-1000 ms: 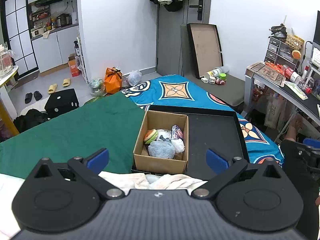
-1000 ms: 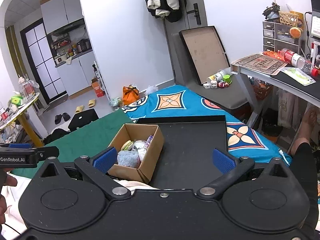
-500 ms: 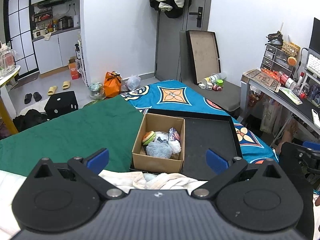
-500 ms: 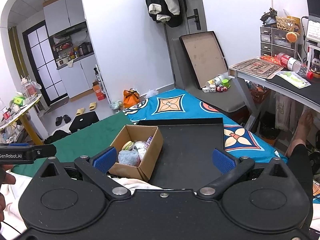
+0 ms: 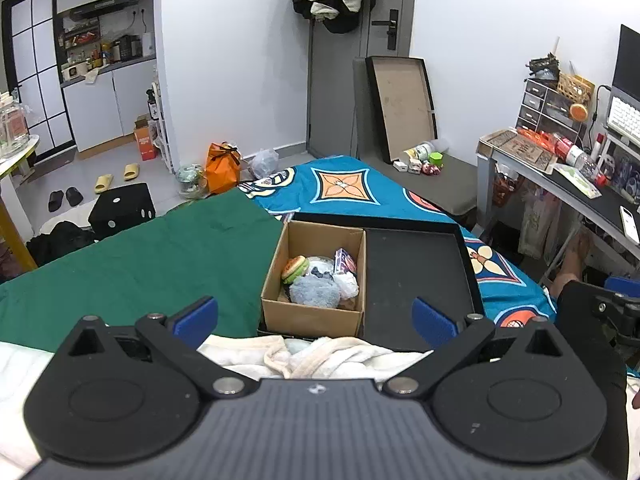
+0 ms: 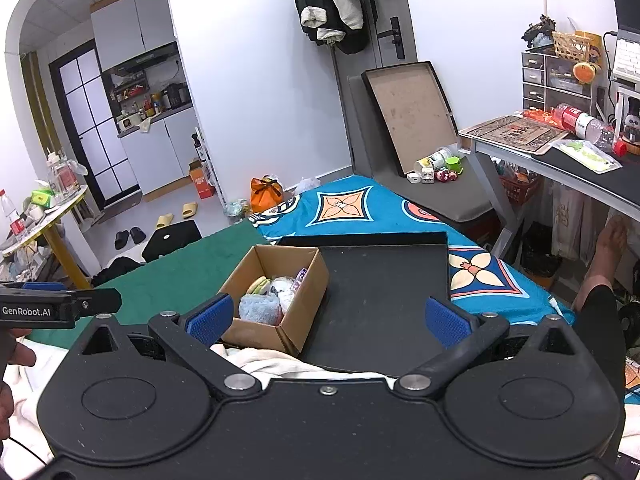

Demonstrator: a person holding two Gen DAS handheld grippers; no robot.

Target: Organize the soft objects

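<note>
A cardboard box (image 5: 276,312) (image 6: 298,320) stands in the left part of a flat black tray (image 5: 416,264) (image 6: 384,280) on the bed. Inside it lie a burger-shaped plush (image 5: 295,268), a blue-grey fluffy toy (image 5: 314,294) (image 6: 259,307), a white soft item (image 5: 347,283) and a small colourful packet (image 5: 344,260). My left gripper (image 5: 315,318) hangs open, well back from the box, holding nothing. In the right wrist view my right gripper (image 6: 328,318) is open too, held above the tray's near edge. A cream cloth (image 5: 320,356) (image 6: 276,364) lies crumpled just under both grippers.
A green cloth (image 5: 132,264) covers the bed's left, a blue patterned sheet (image 5: 348,188) the far right. A desk (image 5: 560,184) with clutter stands at right, a person's bare foot (image 6: 610,236) under it. The left gripper's body (image 6: 56,308) shows at the right view's left edge.
Both cameras have pulled back and risen a little, so the box and tray sit slightly farther and lower. Both grippers stay open. Nothing in the box has moved.
</note>
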